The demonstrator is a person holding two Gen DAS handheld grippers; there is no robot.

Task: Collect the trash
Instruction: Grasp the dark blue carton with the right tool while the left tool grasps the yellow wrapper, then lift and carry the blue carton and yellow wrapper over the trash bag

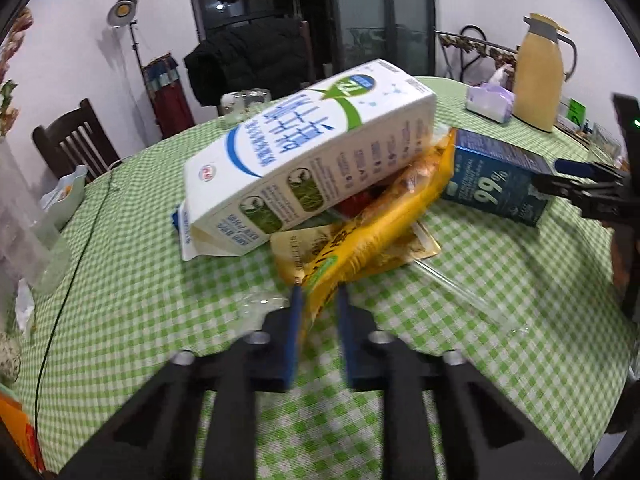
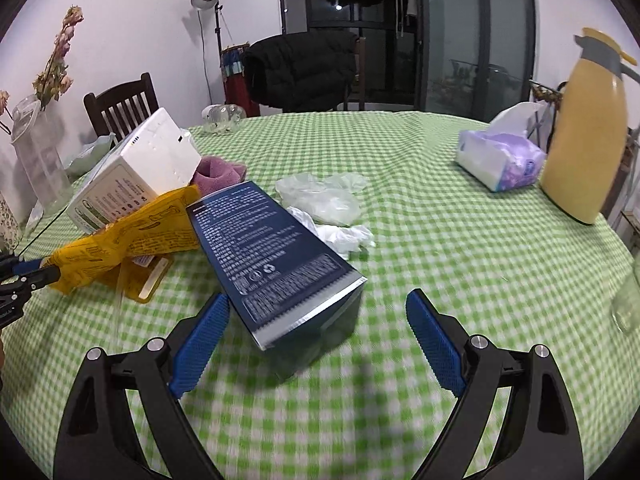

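My left gripper is shut on the near end of a yellow snack wrapper and lifts it. A white milk carton leans on the wrapper. A dark blue carton lies to the right. In the right wrist view my right gripper is open, its blue pads either side of the near end of the blue carton. The yellow wrapper and the white carton lie left of it. Crumpled white and pale green plastic lies behind the blue carton.
A green checked tablecloth covers the round table. A yellow thermos jug and a tissue pack stand at the right. A glass vase stands at the left edge. A pink cloth lies behind the cartons. Chairs stand behind.
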